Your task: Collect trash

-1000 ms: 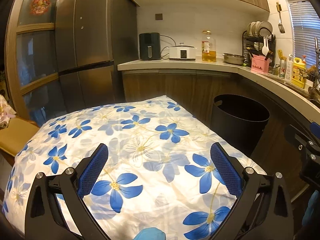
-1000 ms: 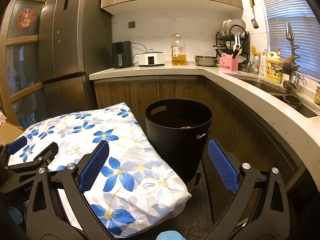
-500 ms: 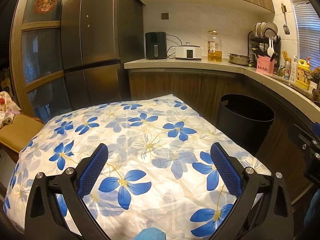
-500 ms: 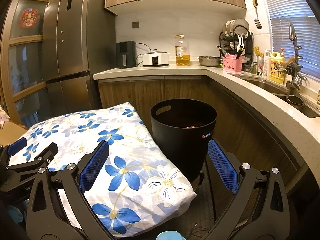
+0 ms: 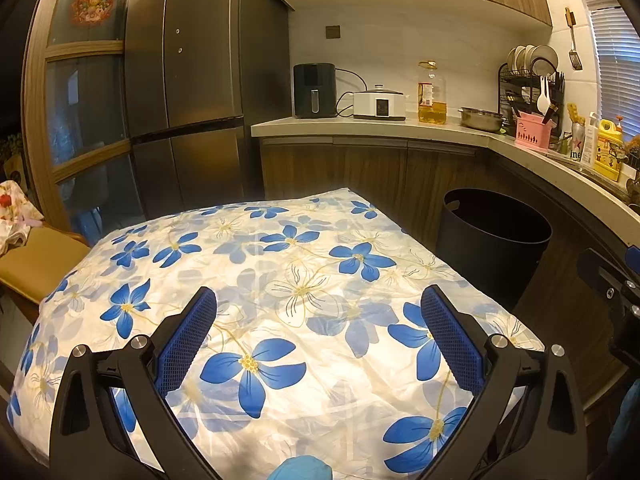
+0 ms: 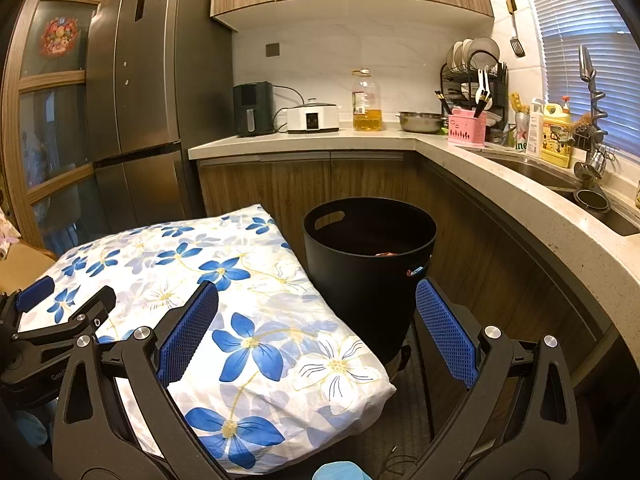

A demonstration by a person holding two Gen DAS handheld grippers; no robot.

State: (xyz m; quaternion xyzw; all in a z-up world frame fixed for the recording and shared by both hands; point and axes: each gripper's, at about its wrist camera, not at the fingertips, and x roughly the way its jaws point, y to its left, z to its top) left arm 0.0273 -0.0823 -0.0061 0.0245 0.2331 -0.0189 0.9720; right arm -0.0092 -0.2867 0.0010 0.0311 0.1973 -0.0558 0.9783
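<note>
Grippers, left gripper (image 5: 318, 320) and right gripper (image 6: 316, 316), both spread and empty, are pulling back; cloth (image 5: 280, 280) clear, trash sitting in bin (image 6: 360, 280).

Letters "ine" on a can (image 5: 576, 148) by the sink (rest hidden), "Gen" on left gripper (image 6: 60, 344) body

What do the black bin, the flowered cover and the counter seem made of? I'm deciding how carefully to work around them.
The black bin looks like matte plastic: an even dull surface and a moulded handle slot. The flowered cover is thin, creased fabric over something padded, perhaps cotton. The counter looks like polished speckled stone or composite, pale and slightly glossy.
</note>
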